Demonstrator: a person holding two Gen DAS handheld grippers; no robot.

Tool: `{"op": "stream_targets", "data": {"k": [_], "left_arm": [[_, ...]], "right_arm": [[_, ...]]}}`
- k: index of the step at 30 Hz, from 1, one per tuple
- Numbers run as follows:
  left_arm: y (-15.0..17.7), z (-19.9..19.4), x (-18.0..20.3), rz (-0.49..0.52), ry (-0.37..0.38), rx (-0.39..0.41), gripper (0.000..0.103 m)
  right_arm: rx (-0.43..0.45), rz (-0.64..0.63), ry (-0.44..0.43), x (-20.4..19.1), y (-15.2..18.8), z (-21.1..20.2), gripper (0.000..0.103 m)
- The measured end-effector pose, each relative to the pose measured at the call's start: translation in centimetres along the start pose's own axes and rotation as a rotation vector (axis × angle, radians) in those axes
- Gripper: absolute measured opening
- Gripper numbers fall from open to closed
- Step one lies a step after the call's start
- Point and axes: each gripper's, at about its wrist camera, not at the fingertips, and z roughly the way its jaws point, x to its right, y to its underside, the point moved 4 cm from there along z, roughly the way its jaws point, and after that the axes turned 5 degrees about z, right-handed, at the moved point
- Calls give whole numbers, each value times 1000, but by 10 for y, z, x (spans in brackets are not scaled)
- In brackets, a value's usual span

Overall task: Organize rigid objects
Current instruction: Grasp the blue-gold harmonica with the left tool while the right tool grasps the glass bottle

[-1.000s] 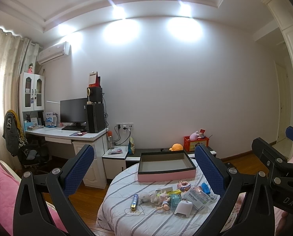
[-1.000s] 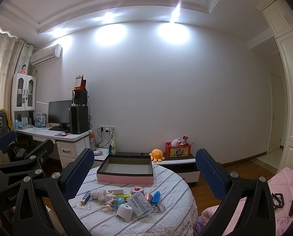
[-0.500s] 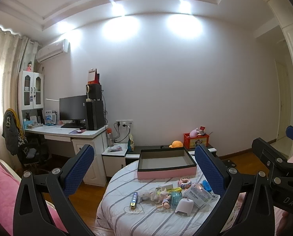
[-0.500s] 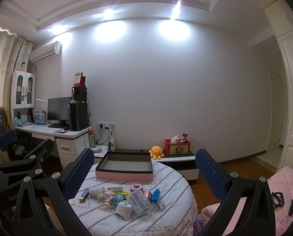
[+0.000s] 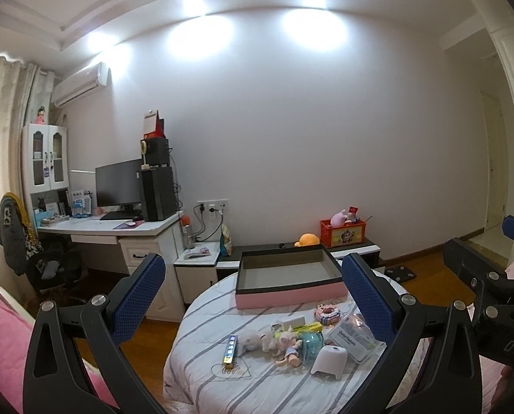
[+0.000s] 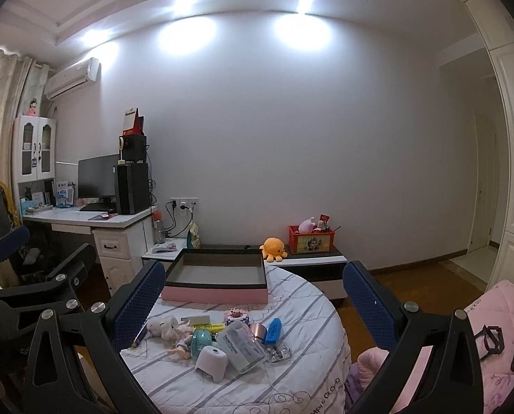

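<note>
Bedroom setting, round table (image 6: 301, 379) under a striped white cloth, seen from both wrist views.

Nearest: left gripper (image 5: 253, 296) and right gripper (image 6: 250, 296), each with blue-padded fingers spread wide, nothing between them, both held short of the table and above it.

Next, on the cloth — a loose cluster of small items, all unsorted: white dome-shaped piece (image 6: 211, 361); clear flosser box (image 6: 241, 344); teal round container (image 6: 201, 339); small dolls (image 6: 168, 327); yellow tube (image 6: 210, 326); blue case (image 6: 273, 330); copper-coloured cup (image 6: 258, 330); pink-and-white trinket (image 6: 236, 315); narrow blue-and-yellow stick (image 5: 230, 349) at the cluster's left edge.

Beyond the cluster: pink-sided tray (image 6: 215, 295) with dark rim, at the table's far side — its visible interior bare.

Farthest: low cabinet bearing an orange plush (image 6: 273, 248) and red toy crate (image 6: 312, 239); desk with monitor (image 6: 96, 179) to the left.

Progress, judged: nothing yet placed in the tray; every piece remains to be picked and sorted.
</note>
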Motion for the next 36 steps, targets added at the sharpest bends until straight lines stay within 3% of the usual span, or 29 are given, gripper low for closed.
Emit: {"op": "stream_targets", "data": {"k": [4,7,14,19,24,32,36], "left_arm": [[10,15,0,-3,29,-7,103],[28,35,-8,2,14,-62,103],[106,94,-29,-4,-13,-282,103],[160,122,-32,13,-10,-424,103],[192,146,-37,-5,1,-526,103],[223,199,-45,-15,-4,-621,103],[238,223,-47,-9,2,-677,102]], "right_arm": [[-21,-1,3,5,9,13,103],[-75,-14,22,12,25,33,103],[-311,-17,52,35,99,101,103],[-419,-47,45,41,142,131,103],[-454,-44,45,50,156,143,103],[-488,-24,93,84,168,161,103],[-524,11,70,100,175,174,103]]}}
